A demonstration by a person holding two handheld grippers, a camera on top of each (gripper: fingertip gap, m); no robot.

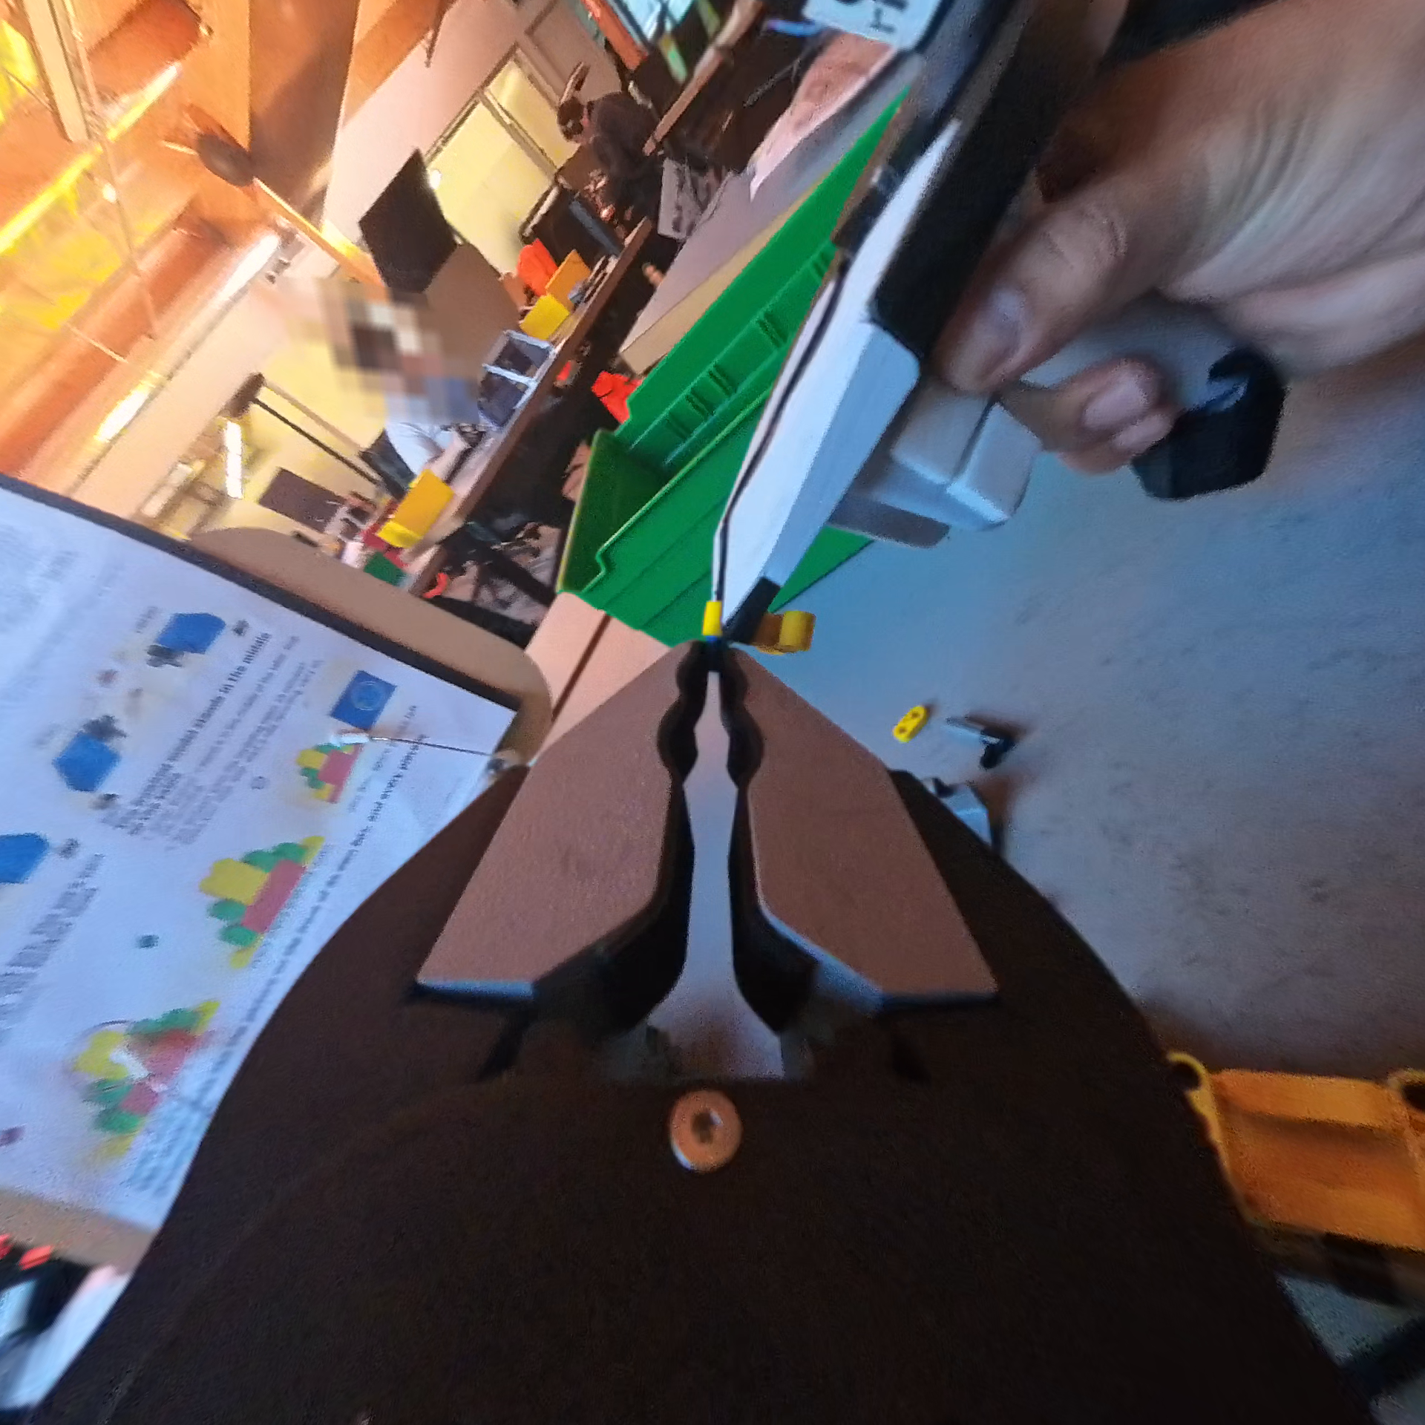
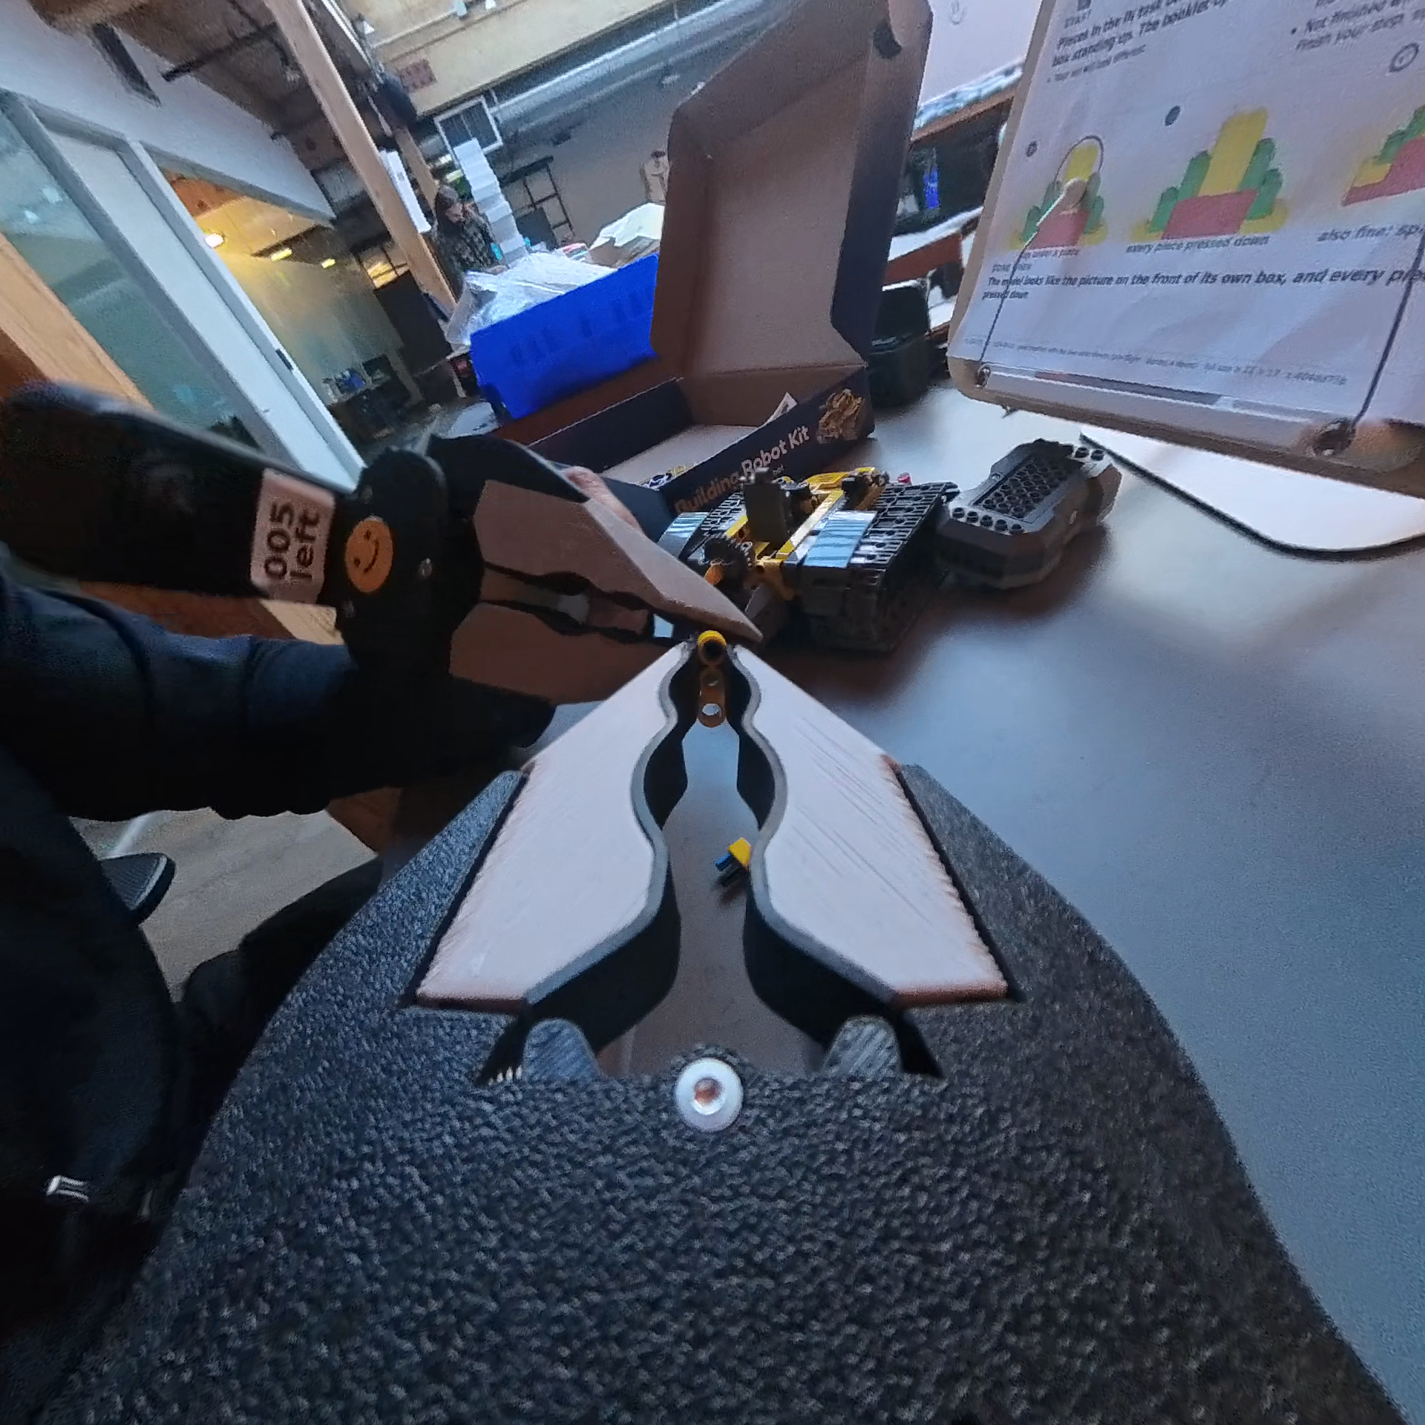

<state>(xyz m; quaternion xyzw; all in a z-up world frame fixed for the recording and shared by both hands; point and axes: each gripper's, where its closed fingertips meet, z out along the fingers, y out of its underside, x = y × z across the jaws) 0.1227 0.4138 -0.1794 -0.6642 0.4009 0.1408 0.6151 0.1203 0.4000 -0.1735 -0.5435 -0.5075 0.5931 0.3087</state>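
The two tools meet tip to tip over the desk (image 2: 1079, 771), the left tool (image 2: 678, 628) crossing in from the left just ahead of the right tool (image 2: 713, 655). Beyond them the yellow-and-black tracked model (image 2: 817, 547) and a dark shell part (image 2: 1025, 501) block the way forward, with the open cardboard box (image 2: 771, 231) behind. The standing instruction board (image 2: 1203, 231) walls off the far right. The desk to the right lies bare and passable; a small yellow piece (image 2: 736, 856) lies under the right tool.

Each view is taken from just behind its own fingers (image 1: 779, 864), looking forward along them, close above the table (image 2: 1157, 771). The left view is strongly tilted. The small yellow piece (image 2: 711, 678) and the instruction board (image 2: 1203, 231) are shared by both views.
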